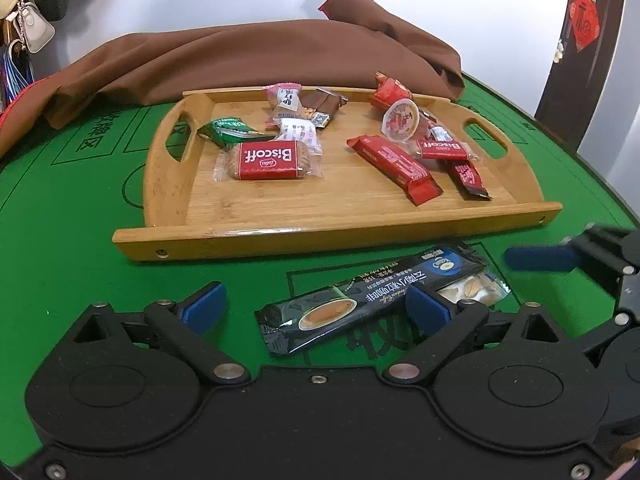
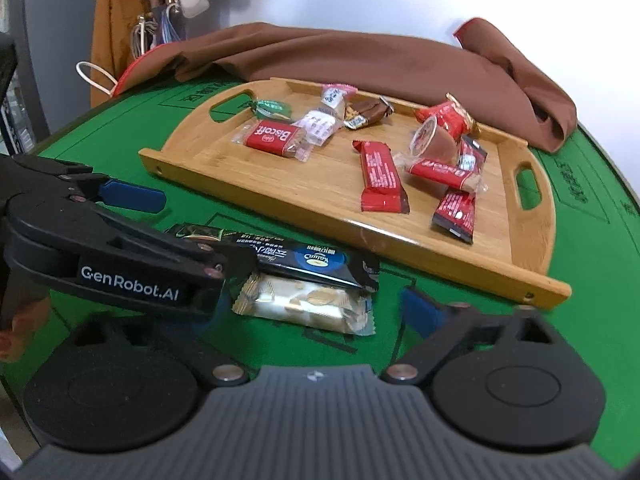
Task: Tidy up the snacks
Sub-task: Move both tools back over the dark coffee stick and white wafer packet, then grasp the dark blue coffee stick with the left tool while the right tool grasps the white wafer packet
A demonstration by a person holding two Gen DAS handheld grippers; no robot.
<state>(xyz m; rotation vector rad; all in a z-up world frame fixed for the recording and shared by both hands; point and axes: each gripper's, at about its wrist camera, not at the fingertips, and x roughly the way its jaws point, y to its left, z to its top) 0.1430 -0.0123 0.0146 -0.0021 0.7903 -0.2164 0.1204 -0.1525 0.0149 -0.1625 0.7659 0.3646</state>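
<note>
Between the open left claw's [image 1: 316, 306] fingers, coffee sachet [image 1: 360, 300].

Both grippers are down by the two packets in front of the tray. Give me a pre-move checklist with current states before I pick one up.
1. Left gripper open: ok, fingers spread wide.
2. Coffee packet between the left fingers: ok, though one pad sits over its right part.
3. Right gripper open: ok, but its left finger is hidden behind the left gripper.
4. Cracker packet free to lift: not ok, the coffee packet overlaps its far edge.
5. Grippers clear of each other: not ok, the left one crosses the right view closely.
6. Bare spot on the tray: ok, the near middle is open.
</note>
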